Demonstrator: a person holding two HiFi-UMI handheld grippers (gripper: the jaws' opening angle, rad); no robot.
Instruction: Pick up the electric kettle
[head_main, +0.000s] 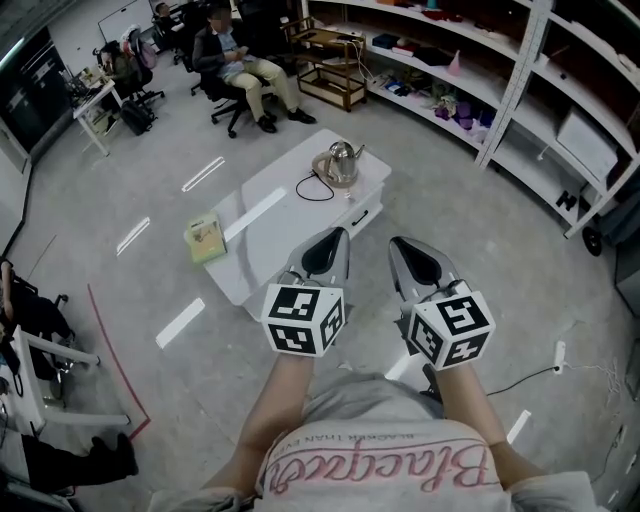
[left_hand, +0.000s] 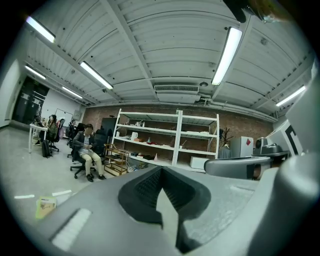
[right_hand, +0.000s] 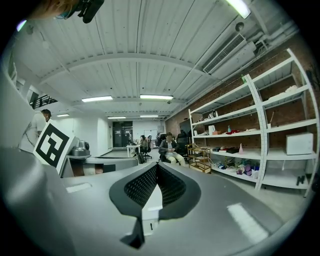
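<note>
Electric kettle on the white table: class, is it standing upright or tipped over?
Upright. The electric kettle sits base-down on the white table, its handle arching over the top.

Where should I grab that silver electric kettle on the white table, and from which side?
Probably its handle, opposite the spout: the silver electric kettle stands upright, spout toward the white metal shelves, so come from the other side. Handle detail is too small to confirm.
</note>
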